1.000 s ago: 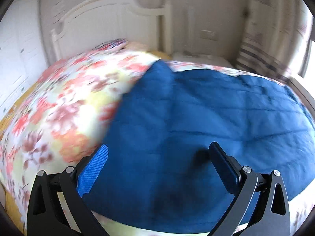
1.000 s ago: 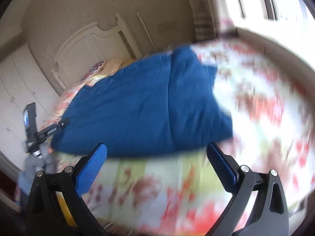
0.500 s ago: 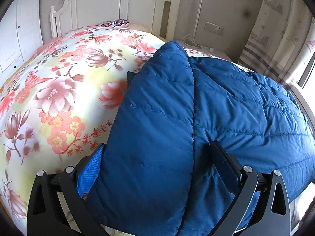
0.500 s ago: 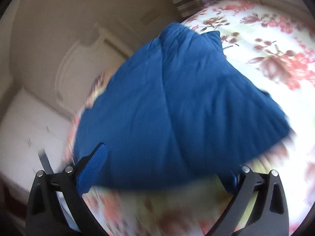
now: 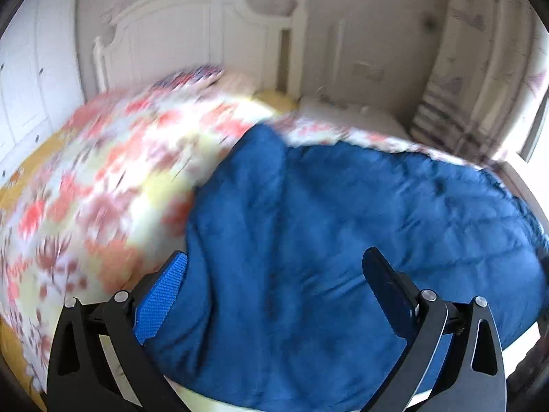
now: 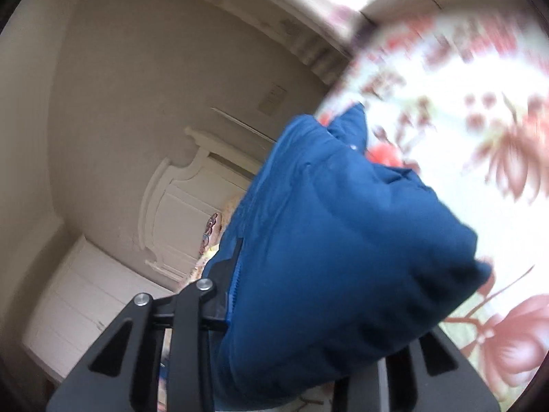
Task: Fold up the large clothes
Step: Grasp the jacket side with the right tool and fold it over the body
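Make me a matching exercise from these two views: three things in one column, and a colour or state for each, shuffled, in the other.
Things:
1. jacket
2. bedspread
3. headboard

Descriptions:
A. white, standing at the far end of the bed
B. floral, red and yellow on white
C. dark blue, quilted, lying on the bed

Pairs: 1-C, 2-B, 3-A

A blue quilted jacket fills the lower right of the frame, lying on a floral bedspread. The left gripper at bottom stands wide apart above it. A white headboard sits upper left.
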The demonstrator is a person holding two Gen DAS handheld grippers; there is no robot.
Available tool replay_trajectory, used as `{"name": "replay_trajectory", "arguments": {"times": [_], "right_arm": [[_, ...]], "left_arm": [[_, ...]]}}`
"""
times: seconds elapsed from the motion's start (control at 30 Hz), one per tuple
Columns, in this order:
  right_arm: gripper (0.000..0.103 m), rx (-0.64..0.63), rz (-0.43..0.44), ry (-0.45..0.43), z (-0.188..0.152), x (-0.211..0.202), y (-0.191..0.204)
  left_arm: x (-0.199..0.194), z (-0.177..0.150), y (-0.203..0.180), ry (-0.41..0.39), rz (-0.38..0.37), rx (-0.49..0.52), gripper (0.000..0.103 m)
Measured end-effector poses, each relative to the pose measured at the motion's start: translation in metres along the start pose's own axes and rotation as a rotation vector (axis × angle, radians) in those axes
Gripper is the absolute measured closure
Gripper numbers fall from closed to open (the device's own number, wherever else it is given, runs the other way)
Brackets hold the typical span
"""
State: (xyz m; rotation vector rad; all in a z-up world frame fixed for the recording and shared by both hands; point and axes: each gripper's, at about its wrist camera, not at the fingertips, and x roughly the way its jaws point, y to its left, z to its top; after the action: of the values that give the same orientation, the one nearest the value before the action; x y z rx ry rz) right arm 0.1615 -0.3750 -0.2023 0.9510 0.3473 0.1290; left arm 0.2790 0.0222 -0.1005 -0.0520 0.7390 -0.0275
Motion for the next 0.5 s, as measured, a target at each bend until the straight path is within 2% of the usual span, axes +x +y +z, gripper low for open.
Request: {"name": "replay_trajectory", "arguments": {"times": [0.1, 0.2, 0.27, 0.3, 0.37, 0.4, 0.5], "right_arm": [[0.074, -0.014, 0.018, -0.027, 0.006, -0.015, 0.002], [0.074, -0.046, 0.01, -0.037, 0.013, -0.028, 0.003], [0.074, -0.056, 0.008, -0.045, 0.014, -0.036, 0.003], [0.074, -0.071, 0.0, -0.051, 0.014, -0.04, 0.005], [0.074, -0.088, -0.006, -0.063, 0.018, -0.049, 0.003], [0.074, -0.101, -0.011, -0.063, 0.018, -0.052, 0.005], [0.074, -0.173, -0.046, -0.069, 0.019, -0.052, 0.012]], "left_arm": [[-0.004, 0.008, -0.053, -0.011, -0.067, 0.101, 0.006], [-0.025, 0.0, -0.104, -0.093, -0.107, 0.182, 0.005], [-0.02, -0.002, -0.136, -0.074, -0.091, 0.259, 0.005], [-0.008, -0.005, -0.154, -0.031, -0.089, 0.312, 0.005], [0.018, -0.017, -0.174, 0.032, -0.06, 0.389, 0.004], [0.031, -0.028, -0.179, 0.053, -0.075, 0.406, 0.004], [0.03, -0.033, -0.169, 0.04, -0.128, 0.361, 0.005]]}}
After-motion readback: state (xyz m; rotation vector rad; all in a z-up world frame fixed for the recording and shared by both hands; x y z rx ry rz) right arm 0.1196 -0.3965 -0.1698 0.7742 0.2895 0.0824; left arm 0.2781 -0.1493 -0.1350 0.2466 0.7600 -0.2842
